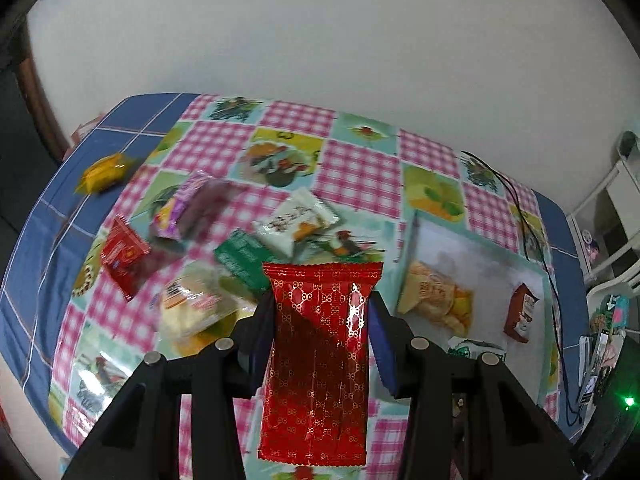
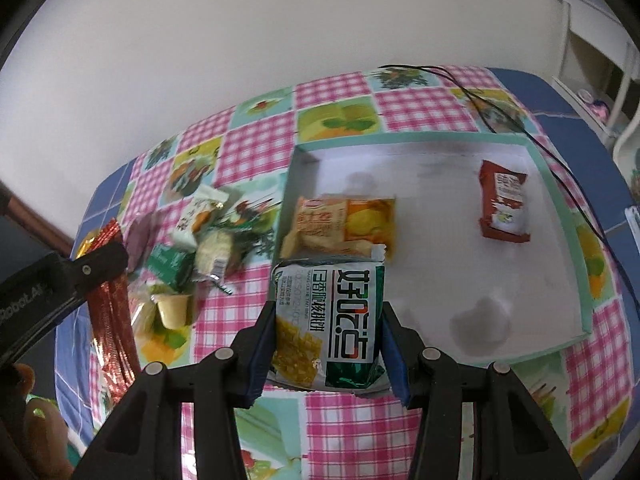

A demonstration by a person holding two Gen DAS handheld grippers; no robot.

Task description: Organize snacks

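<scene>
In the left wrist view, the left hand-held gripper (image 1: 320,312) is clamped on a red patterned packet (image 1: 316,360), both pads pressing its sides, and holds it above the counter (image 1: 360,172) with its checked cloth. Beyond it lie loose snacks: a yellow packet (image 1: 105,172), a purple packet (image 1: 188,208), a small red packet (image 1: 124,260), a green packet (image 1: 240,260), a white packet (image 1: 296,222) and a clear-wrapped bun (image 1: 196,308). To the right sits a shallow box (image 1: 538,360) containing an orange packet (image 1: 436,300) and a brown-red packet (image 1: 522,312). In the right wrist view, the right hand-held gripper (image 2: 328,320) grips a green-and-white packet (image 2: 332,320) just at the box's (image 2: 560,208) near left corner, over its rim. Inside lie the orange packet (image 2: 344,224) and, well apart, the brown-red packet (image 2: 504,202).
</scene>
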